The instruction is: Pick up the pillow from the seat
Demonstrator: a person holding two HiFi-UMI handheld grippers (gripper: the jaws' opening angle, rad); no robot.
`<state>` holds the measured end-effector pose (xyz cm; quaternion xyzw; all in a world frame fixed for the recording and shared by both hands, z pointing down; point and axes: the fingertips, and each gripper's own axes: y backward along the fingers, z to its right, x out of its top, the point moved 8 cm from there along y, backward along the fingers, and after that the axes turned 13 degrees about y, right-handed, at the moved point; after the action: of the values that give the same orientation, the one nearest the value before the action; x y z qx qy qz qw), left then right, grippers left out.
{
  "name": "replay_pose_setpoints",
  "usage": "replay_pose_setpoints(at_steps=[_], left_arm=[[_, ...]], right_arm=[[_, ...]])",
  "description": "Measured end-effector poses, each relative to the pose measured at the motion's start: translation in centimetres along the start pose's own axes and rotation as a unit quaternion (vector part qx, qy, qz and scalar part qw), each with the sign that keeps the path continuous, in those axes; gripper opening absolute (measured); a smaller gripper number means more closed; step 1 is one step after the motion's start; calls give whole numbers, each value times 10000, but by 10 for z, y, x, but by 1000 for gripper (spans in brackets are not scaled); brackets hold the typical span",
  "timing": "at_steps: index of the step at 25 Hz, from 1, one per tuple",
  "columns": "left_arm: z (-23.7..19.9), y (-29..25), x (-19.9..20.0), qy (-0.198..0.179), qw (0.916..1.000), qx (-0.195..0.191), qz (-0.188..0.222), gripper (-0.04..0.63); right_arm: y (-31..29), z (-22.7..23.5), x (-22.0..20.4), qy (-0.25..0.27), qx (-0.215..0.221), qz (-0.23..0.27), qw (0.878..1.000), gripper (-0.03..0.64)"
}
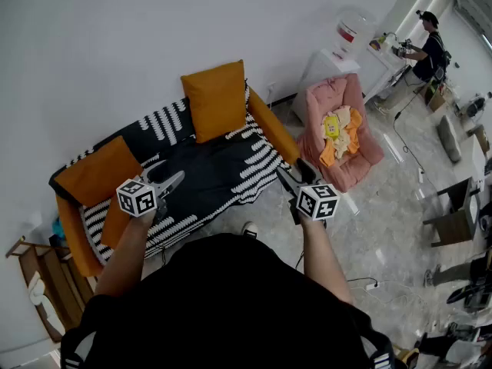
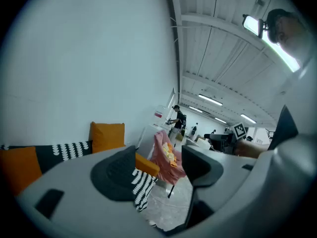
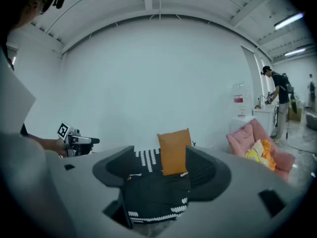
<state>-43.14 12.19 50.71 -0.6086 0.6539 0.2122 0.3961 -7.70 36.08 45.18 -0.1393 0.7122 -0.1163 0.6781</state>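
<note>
While hovering over the near left part of the sofa (image 1: 215, 167) seat, left tongs (image 1: 174, 180) wide apart, nothing between the jaws. Right tongs (image 1: 295, 172) also wide apart and empty, off the sofa's near right corner, just beside the orange armrest (image 1: 270, 129). Framed between the right jaws but well apart from them: the orange pillow (image 3: 174, 151). Pillow upright at the far side of the seat, leaning on the backrest, right of middle. Sofa draped in a black cover with white stripes. Second orange pillow (image 1: 98, 171) lying at the left end. Further right, a pink chair (image 1: 361, 156) with yellow and orange cloth (image 1: 338, 127) piled on it. Beyond that, a white cabinet (image 1: 323, 71) against the wall. Person (image 1: 428, 48) standing at the far right. Grey tiled floor (image 1: 384, 229) all around.
</note>
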Motion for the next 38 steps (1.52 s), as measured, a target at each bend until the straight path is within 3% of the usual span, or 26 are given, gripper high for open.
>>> replay_pose_setpoints(at_steps=[11, 15, 23, 38], left_arm=[[-13, -4, 8, 34, 10000, 16, -14, 288], [-20, -11, 11, 79, 9999, 62, -27, 287], [-28, -38, 12, 128, 9998, 82, -118, 287], [-37, -112, 35, 280, 9991, 288, -106, 287]], right_arm=[[-15, 0, 2, -115, -7, -15, 9999, 320], [-20, 9, 4, -352, -67, 179, 9992, 334], [-37, 33, -7, -493, -111, 107, 9987, 337], [-90, 101, -7, -465, 395, -154, 9980, 356]])
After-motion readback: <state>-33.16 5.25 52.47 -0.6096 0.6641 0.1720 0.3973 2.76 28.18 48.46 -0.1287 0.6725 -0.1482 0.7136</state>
